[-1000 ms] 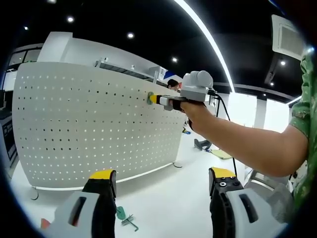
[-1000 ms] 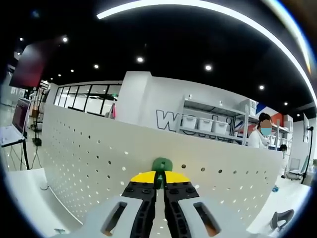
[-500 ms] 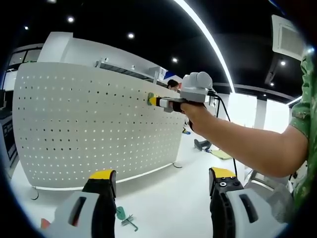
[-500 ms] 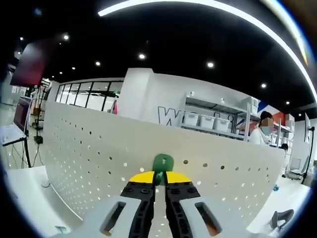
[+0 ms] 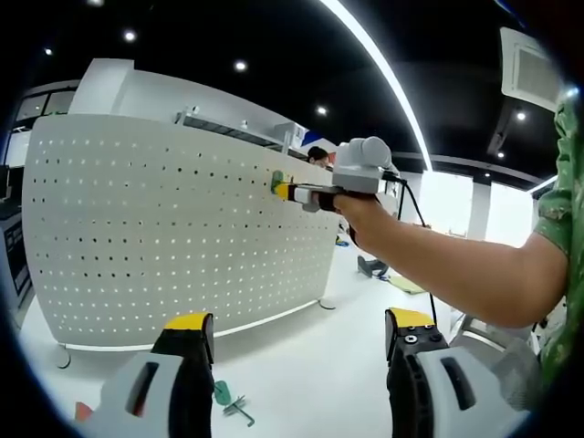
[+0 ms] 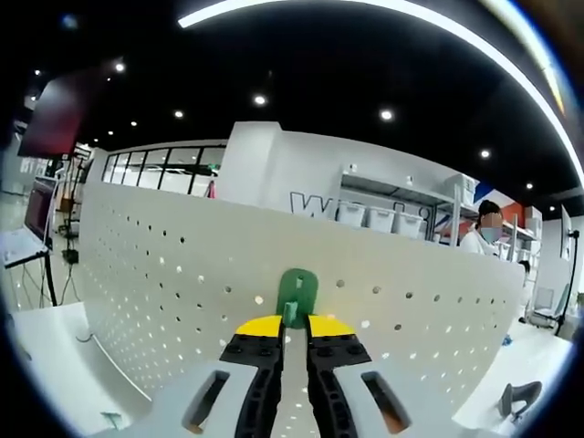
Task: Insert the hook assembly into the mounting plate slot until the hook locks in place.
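**Hook pressed closer to the pegboard**

Left gripper [image 5: 297,351], in its own view, hangs wide open and empty, unmoved, while the right gripper [image 5: 285,190] has edged nearer the pegboard [image 5: 164,237].

Right gripper view: jaws clamp the green hook [image 6: 297,297], now larger and flat against the pegboard [image 6: 164,274]; seating looks close, locking unconfirmed.

Your pegboard [image 5: 173,228] is plain white, patterned all over with even rows of small dark round holes, and the green hook [image 6: 297,294] stands against it just above the yellow tips of your right gripper [image 6: 285,328], whose jaws are black behind the yellow and pale grey further back. Below the pegboard, your left gripper [image 5: 297,333] shows the same yellow tips on black. A teal-green spare hook [image 5: 228,400] lies on the white tabletop [image 5: 310,365]; your sleeve [image 5: 561,210] is green-patterned.
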Available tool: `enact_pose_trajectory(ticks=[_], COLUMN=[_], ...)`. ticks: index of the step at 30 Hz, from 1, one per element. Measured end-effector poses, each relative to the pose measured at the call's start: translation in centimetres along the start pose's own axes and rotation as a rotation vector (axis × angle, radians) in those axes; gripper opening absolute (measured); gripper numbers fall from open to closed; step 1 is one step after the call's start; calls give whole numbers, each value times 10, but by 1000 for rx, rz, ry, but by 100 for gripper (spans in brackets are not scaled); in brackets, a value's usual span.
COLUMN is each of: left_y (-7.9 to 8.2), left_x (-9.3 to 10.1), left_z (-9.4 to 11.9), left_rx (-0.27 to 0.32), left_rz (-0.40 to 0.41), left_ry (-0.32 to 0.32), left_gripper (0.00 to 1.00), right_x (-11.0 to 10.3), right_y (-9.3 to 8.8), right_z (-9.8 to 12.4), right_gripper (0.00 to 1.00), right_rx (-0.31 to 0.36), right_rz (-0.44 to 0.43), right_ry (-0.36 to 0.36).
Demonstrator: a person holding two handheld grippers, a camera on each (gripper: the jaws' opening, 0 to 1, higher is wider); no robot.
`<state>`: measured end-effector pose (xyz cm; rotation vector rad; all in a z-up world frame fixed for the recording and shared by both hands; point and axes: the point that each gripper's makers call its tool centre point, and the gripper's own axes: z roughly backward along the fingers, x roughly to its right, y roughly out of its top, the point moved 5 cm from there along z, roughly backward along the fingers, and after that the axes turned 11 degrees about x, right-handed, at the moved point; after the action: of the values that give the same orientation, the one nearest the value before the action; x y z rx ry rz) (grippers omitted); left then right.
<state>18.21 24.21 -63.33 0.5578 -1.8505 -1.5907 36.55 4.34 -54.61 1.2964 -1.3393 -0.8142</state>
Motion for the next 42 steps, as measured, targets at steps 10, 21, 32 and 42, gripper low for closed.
enact_pose_trajectory(ticks=[10,21,32,42], left_y=[0,2,2,3], left_x=[1,2,3,4], left_z=[0,0,1,2], left_rx=[1,2,-1,-1], left_rz=[-2,-8,-10,-15], left_ry=[0,-3,-5,-3], left_gripper=[79,79,79,80], right_x=[-1,-3,-9,-19], right_y=[0,-3,-5,-9], right_z=[4,12,17,20], right_gripper=[14,25,53,77], right_rx=[9,6,11,27], right_rz=[-19,-53,-118,-186], right_ry=[4,17,57,114])
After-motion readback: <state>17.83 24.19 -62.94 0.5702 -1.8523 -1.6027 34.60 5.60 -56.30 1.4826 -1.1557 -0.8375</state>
